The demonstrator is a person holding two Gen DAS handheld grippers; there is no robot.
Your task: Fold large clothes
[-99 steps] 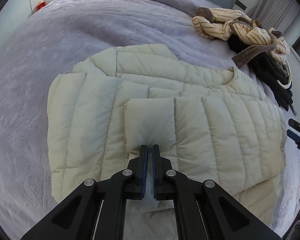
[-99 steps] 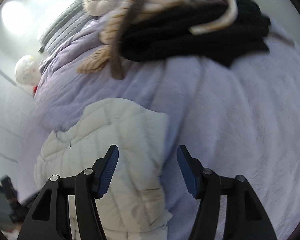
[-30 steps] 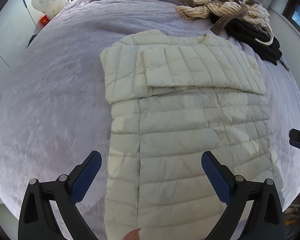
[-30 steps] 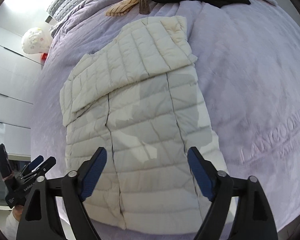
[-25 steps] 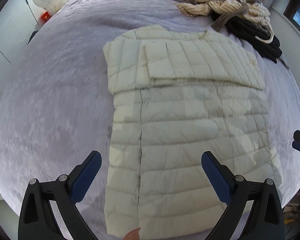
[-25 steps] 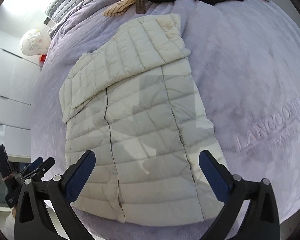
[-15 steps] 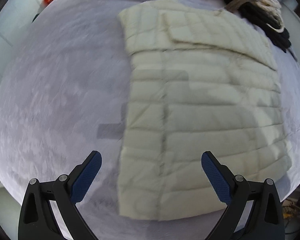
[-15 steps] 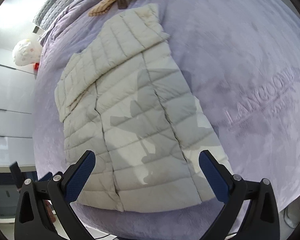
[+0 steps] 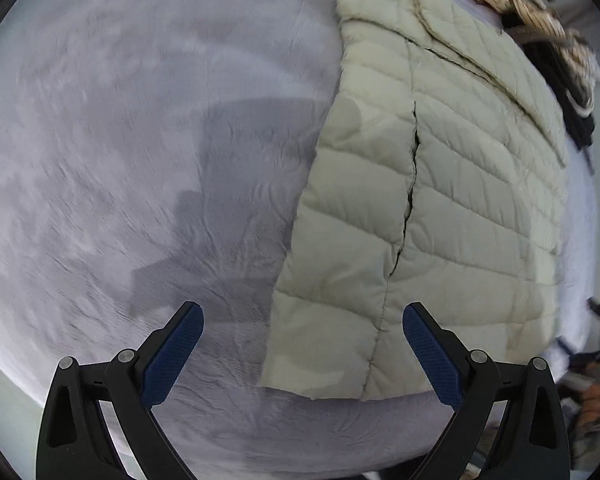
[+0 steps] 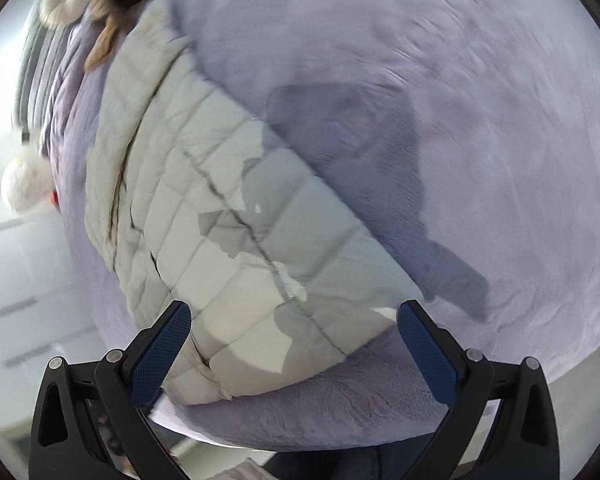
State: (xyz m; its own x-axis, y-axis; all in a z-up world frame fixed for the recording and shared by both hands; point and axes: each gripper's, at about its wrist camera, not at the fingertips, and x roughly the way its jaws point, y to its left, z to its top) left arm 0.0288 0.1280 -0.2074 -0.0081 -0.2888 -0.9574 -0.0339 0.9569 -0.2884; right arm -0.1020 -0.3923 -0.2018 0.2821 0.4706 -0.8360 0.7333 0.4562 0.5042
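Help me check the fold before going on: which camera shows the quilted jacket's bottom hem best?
The left wrist view: the quilted jacket is fairly sharp there, its hem lying across the bedspread between the open left gripper. The right wrist view shows the hem too, but blurred and crossed by shadows.

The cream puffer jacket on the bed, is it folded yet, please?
Partly folded: the jacket lies flat, its sleeves folded across the top, body still full length.
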